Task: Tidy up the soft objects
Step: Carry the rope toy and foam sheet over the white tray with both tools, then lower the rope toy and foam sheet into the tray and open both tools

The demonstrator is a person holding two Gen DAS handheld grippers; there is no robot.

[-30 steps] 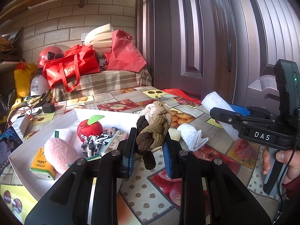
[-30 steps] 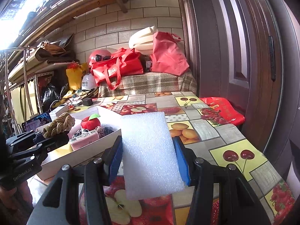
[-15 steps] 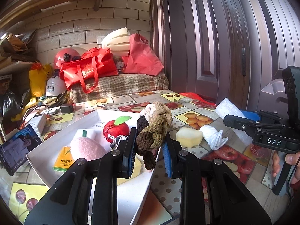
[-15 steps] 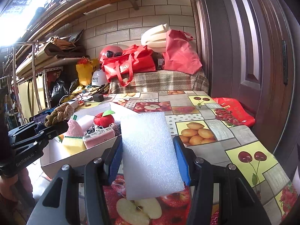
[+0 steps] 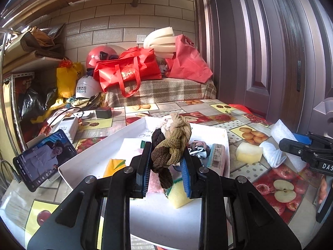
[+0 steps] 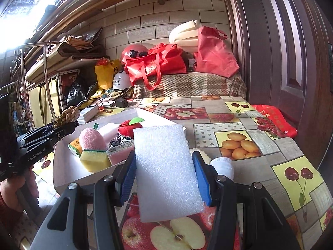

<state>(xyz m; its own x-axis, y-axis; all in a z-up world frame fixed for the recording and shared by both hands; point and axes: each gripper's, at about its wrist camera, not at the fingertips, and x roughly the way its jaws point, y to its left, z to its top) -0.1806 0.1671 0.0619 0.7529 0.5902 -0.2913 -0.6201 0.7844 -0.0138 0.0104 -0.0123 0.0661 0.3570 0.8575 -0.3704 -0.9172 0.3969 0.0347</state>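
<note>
With the left gripper (image 5: 166, 166) clamped on the braid (image 5: 170, 143) above the tray (image 5: 93, 154), releasing comes next, while the right gripper (image 6: 164, 177) grips foam (image 6: 166, 170).

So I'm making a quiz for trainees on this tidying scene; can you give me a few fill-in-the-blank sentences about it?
1. The left gripper is shut on a braided ____.
2. The right gripper holds a white ____ sheet.
3. The yellow sponge lies inside the white ____.
4. The pale foam block sits on the tablecloth, ____ the tray.

Missing words: rope; foam; tray; outside
</note>
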